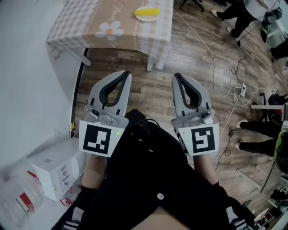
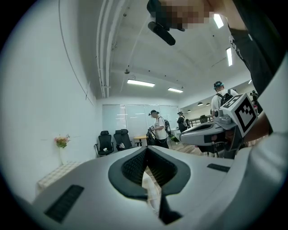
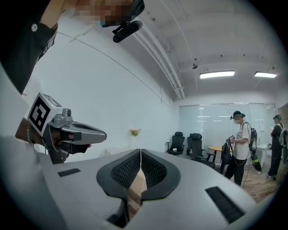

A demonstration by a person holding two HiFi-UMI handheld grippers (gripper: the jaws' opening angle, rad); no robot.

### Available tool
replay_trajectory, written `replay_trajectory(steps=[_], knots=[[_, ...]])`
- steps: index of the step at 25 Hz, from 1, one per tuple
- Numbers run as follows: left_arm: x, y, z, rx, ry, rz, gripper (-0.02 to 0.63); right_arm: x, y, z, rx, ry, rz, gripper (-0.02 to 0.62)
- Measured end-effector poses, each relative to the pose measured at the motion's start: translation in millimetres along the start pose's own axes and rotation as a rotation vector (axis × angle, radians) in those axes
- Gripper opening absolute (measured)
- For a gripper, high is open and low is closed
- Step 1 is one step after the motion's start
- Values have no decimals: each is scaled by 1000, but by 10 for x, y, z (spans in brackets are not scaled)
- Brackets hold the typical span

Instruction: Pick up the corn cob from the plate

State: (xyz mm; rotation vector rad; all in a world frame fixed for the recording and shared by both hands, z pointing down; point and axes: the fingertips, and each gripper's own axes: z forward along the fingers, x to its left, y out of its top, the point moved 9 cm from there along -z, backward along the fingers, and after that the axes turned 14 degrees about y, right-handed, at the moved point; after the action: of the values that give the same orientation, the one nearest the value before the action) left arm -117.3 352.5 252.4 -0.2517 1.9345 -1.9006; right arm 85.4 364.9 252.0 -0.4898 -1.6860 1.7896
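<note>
Far off in the head view, a yellow corn cob [image 1: 147, 11] lies on a pale plate [image 1: 146, 19] on a table with a checked cloth [image 1: 74, 22]. My left gripper [image 1: 125, 73] and right gripper [image 1: 176, 77] are side by side in front of my body, over the wood floor and well short of that table. Both point level and are shut, with nothing between the jaws. The left gripper view shows its own closed jaws [image 2: 146, 149] and the right gripper [image 2: 211, 131] beside them. The right gripper view shows closed jaws [image 3: 141, 152] and the left gripper [image 3: 74, 132].
A white box [image 1: 54, 168] and a plastic bottle [image 1: 20, 194] sit at lower left by the white wall. Cables [image 1: 215, 67] and a power strip [image 1: 243, 91] lie on the floor at right, near a person's legs [image 1: 252, 129]. People [image 3: 240, 143] and office chairs [image 2: 112, 140] stand farther off.
</note>
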Motion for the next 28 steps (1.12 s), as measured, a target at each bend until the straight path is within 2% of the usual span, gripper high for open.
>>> replay_trajectory(steps=[6, 13, 21, 28], knots=[[-25, -14, -56, 3, 28, -3, 14, -15, 0, -14, -28, 14, -5, 41], [-29, -60, -9, -8, 18, -27, 14, -17, -55, -33, 12, 0, -18, 43], [51, -78, 328, -42, -17, -49, 14, -161, -2, 94, 12, -29, -53, 42], [191, -99, 651, -33, -37, -57, 14, -375, 3, 343, 28, -42, -50, 43]])
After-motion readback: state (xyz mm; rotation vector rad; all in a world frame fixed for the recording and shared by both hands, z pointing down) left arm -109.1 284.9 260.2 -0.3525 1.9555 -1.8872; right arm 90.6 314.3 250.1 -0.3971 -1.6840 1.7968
